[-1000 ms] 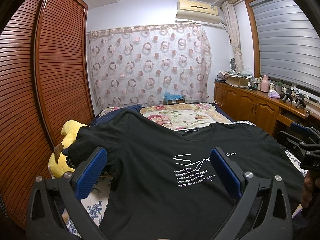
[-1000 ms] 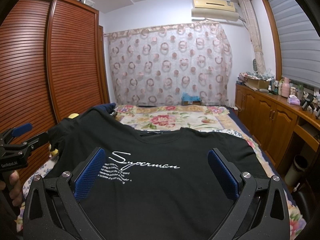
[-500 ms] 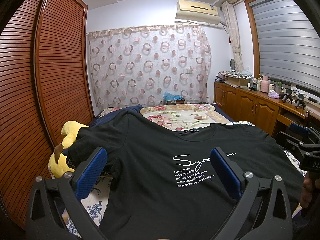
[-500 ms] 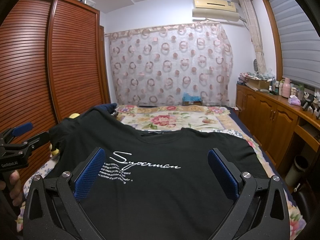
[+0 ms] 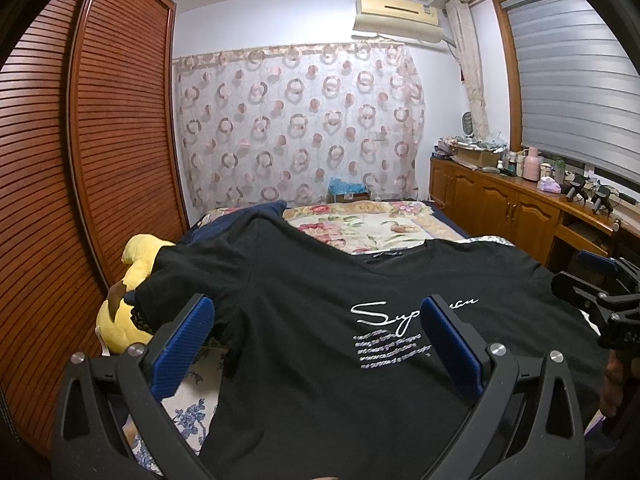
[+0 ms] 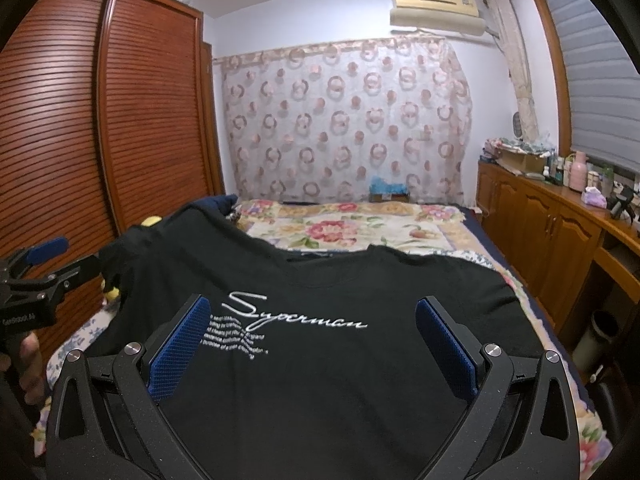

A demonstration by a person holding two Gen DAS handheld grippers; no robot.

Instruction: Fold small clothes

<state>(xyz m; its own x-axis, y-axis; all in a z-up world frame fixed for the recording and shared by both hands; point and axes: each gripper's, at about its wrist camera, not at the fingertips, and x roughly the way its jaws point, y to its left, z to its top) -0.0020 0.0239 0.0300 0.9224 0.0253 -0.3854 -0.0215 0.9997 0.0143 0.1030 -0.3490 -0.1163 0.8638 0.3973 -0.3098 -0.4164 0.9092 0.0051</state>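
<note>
Both grippers, left gripper (image 5: 318,334) and right gripper (image 6: 312,334), hover with jaws spread, empty, above the black cotton T-shirt with white script (image 6: 320,360) lying flat ahead (unfolded yet); best to pinch hem corners evenly.

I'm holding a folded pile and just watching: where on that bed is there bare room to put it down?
The free patch is the far half of the floral bedspread, between the black printed T-shirt and the circle-patterned curtain. The near half is covered by the shirt. The left edge is crowded by a yellow plush toy; the wooden counter is cluttered.
</note>
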